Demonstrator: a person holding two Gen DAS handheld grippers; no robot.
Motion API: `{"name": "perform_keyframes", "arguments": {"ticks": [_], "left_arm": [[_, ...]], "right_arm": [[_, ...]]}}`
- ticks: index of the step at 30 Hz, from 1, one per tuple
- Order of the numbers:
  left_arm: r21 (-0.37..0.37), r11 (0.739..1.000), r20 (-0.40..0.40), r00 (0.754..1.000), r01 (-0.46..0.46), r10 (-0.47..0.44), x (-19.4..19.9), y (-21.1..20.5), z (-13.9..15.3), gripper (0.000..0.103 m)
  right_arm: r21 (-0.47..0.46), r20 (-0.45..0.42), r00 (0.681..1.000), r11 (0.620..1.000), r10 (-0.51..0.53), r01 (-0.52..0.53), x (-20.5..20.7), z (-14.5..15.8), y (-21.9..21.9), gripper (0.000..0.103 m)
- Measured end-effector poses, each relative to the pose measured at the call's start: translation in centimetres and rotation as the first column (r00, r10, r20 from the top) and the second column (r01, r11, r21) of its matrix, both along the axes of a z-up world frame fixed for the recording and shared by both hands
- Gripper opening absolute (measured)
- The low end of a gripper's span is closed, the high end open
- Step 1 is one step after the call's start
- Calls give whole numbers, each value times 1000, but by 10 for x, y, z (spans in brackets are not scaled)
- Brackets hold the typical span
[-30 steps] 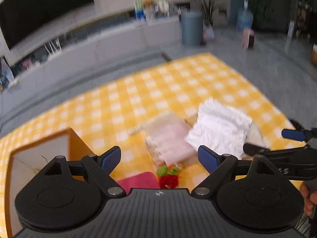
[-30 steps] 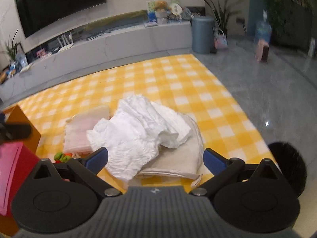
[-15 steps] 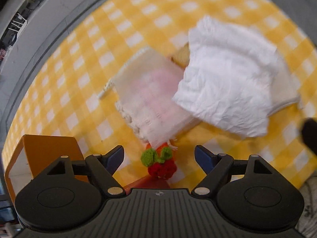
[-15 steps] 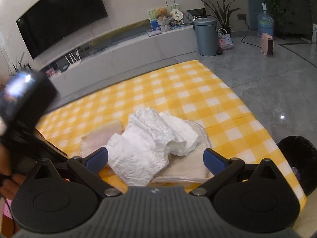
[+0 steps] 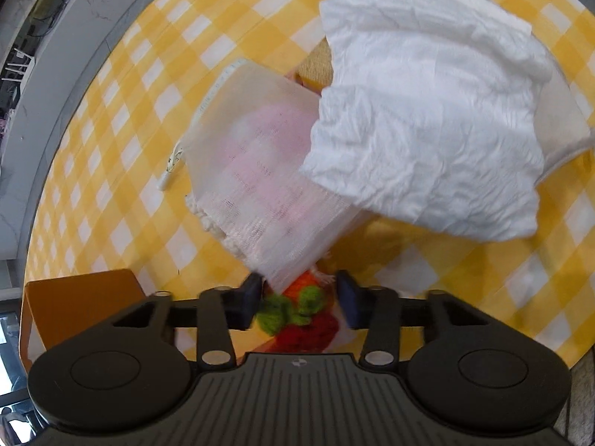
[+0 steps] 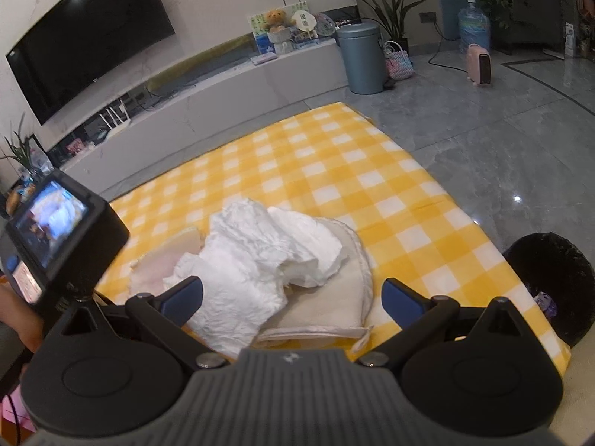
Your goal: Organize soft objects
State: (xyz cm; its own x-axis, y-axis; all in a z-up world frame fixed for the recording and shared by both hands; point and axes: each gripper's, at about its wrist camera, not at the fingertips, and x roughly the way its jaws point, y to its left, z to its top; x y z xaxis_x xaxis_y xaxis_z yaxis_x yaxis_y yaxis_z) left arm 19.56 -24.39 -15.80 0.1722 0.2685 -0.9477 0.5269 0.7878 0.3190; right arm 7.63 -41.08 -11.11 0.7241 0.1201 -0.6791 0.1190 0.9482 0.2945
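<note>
Left gripper (image 5: 299,304) pointed steeply down at a small knitted toy (image 5: 297,316), jaws just narrowed around it. Toy sitting between the two blue pads (image 5: 249,304), fuzzy yarn: two lime-green tufts on top, a red body below, a patch of orange above. Left pad right against a green tuft; right pad close to the red yarn, though motion blur hides whether either pad actually presses, so a firm grip cannot be confirmed. Toy at the near edge of the yellow-and-white checked blanket (image 5: 111,171), partly tucked under the lower corner of a translucent gauzy pouch (image 5: 260,171). Pouch pale cream, loosely woven, with something pink showing through and a frilled edge along its left side; a white drawstring trailing off toward the left. Overlapping the pouch's right side, a crumpled white cloth (image 5: 431,119), heavily creased, resting in turn on a folded beige cloth (image 6: 334,308). Orange box (image 5: 78,304) at lower left, beside the gripper.

Right gripper (image 6: 292,297) spread wide, nothing between its fingers, hanging above the near edge of the beige cloth and the white one. Seen from there, the left tool's camera block (image 6: 63,230) at the left edge, with a hand (image 6: 20,319) beneath it. Beyond the blanket, grey tiled floor (image 6: 502,141).
</note>
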Motion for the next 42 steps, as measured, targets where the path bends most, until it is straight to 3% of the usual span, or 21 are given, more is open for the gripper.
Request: {"name": "perform_keyframes", "arguments": {"ticks": [8, 12, 16, 18, 21, 23, 26, 28, 30, 32, 35, 37, 39, 42], "left_arm": [[-91, 996, -13, 1000, -17, 16, -9, 11, 22, 46], [-166, 986, -35, 999, -27, 22, -20, 19, 44, 46], [-274, 962, 4, 1000, -1, 2, -33, 25, 73, 46], [-372, 928, 31, 999, 1, 11, -38, 34, 89, 46], [-484, 874, 165, 985, 41, 46, -49, 46, 106, 46], [-553, 826, 295, 953, 108, 73, -56, 58, 110, 46], [-588, 794, 405, 906, 155, 123, -58, 67, 100, 46], [-635, 758, 422, 889, 147, 181, -55, 76, 88, 46], [-703, 701, 415, 868, 115, 274, -57, 87, 79, 46], [-759, 643, 389, 863, 102, 323, -57, 97, 73, 46], [-773, 627, 381, 864, 102, 329, -55, 103, 68, 46], [-799, 592, 377, 856, 108, 352, -59, 110, 71, 46], [-816, 569, 352, 864, 96, 359, -58, 115, 71, 46], [-817, 573, 331, 867, 65, 373, -55, 116, 68, 46]], "right_arm": [[-12, -12, 1000, 1000, 6, -6, 4, -2, 5, 100], [-23, -16, 1000, 1000, 14, -14, 4, -3, 7, 100], [-41, -23, 1000, 999, 17, -18, 5, -4, 10, 100], [-47, -31, 999, 999, 19, -20, 6, -6, 11, 100], [-56, -37, 999, 998, 28, -30, 7, -9, 13, 100], [-63, -42, 998, 997, 42, -45, 8, -10, 16, 100], [-108, -49, 995, 990, 83, -87, 11, -13, 25, 100], [-210, -41, 991, 968, 131, -137, 12, -16, 40, 100], [-311, -37, 983, 933, 181, -183, 14, -20, 56, 100], [-358, -37, 968, 901, 248, -245, 16, -25, 69, 100], [-420, -38, 940, 848, 340, -323, 21, -33, 88, 100], [-491, -47, 925, 797, 378, -351, 25, -40, 102, 100], [-557, -56, 909, 743, 413, -372, 30, -48, 115, 100], [-590, -64, 906, 716, 418, -372, 40, -56, 124, 100]]}}
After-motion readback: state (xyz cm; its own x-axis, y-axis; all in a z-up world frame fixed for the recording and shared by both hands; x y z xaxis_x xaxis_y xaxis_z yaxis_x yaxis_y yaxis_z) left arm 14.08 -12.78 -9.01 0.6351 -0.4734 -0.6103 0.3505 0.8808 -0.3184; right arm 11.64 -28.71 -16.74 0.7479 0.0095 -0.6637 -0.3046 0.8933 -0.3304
